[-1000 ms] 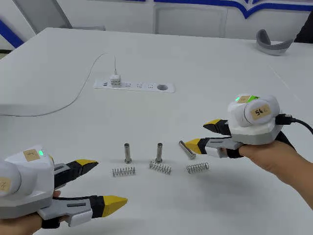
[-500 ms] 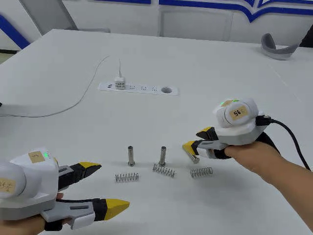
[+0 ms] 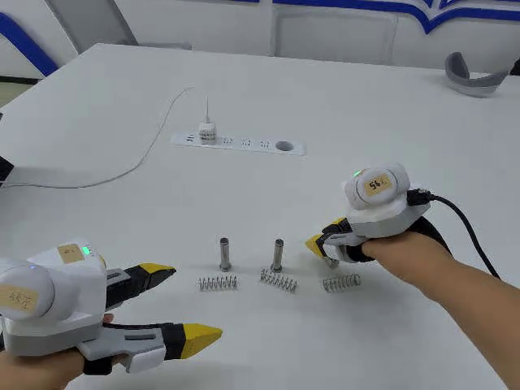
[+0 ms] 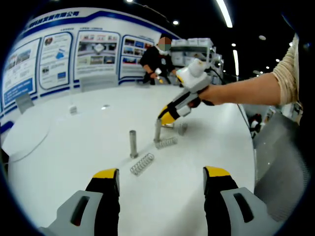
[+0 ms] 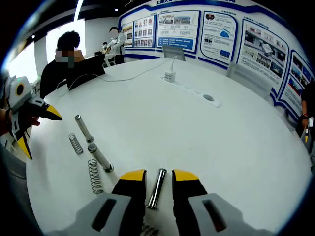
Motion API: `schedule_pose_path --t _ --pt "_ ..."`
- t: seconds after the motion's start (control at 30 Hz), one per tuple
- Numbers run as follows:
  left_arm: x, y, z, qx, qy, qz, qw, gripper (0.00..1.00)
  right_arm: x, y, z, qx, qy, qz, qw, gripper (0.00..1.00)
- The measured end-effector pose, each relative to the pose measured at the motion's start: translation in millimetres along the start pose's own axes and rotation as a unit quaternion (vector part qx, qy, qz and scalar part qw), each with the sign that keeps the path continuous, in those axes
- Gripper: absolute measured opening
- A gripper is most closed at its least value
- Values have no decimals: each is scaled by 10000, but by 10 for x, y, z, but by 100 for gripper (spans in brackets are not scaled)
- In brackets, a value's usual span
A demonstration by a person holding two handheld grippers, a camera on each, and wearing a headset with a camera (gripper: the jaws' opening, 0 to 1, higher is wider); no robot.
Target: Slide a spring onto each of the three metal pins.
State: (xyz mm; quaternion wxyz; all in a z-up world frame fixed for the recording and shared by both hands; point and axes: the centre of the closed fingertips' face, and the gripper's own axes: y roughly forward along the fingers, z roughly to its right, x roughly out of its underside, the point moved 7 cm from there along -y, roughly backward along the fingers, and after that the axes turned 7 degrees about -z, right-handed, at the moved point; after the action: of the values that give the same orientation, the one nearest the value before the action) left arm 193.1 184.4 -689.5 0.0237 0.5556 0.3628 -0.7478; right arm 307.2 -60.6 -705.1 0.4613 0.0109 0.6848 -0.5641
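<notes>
- The left tool [image 3: 191, 301] hovers over the near edge of the counter [image 3: 390, 122], toward its near left corner. Its jaws are wide and hold nothing.
- Just beyond it, three springs lie flat in a row along the near edge: the left spring [image 3: 218, 283], the middle spring [image 3: 278, 280] and the right spring [image 3: 341, 283]. None is on a pin.
- Behind the row, the left pin [image 3: 224, 253] and the middle pin [image 3: 277, 254] stand upright, each just behind its own spring.
- The third pin [image 5: 156, 189] lies on its side just beyond the right spring. The right tool [image 3: 327, 232] is down over it, jaws narrow, one on each side of the shaft. I cannot tell whether they already pinch it.
- This looks like the opening step: taking hold of the fallen pin. Next, the right tool probably needs a firm pinch that leaves one end of the pin free. The left tool would then need to fetch a spring and line its bore up with that end.
- Farther off, toward the far edge, lies a power strip [image 3: 237, 144], and a cable [image 3: 122, 171] runs off toward the left edge.
</notes>
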Motion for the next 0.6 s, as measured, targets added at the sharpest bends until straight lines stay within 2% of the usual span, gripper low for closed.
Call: schedule_pose_path --t 0.4,0.6 --pt "7 8 16 9 -6 -4 10000 70 0 89 22 -19 215 -255 9994 17" --pt "7 11 20 3 -10 -12 10000 70 -5 117 8 -64 261 -297 9992 16"
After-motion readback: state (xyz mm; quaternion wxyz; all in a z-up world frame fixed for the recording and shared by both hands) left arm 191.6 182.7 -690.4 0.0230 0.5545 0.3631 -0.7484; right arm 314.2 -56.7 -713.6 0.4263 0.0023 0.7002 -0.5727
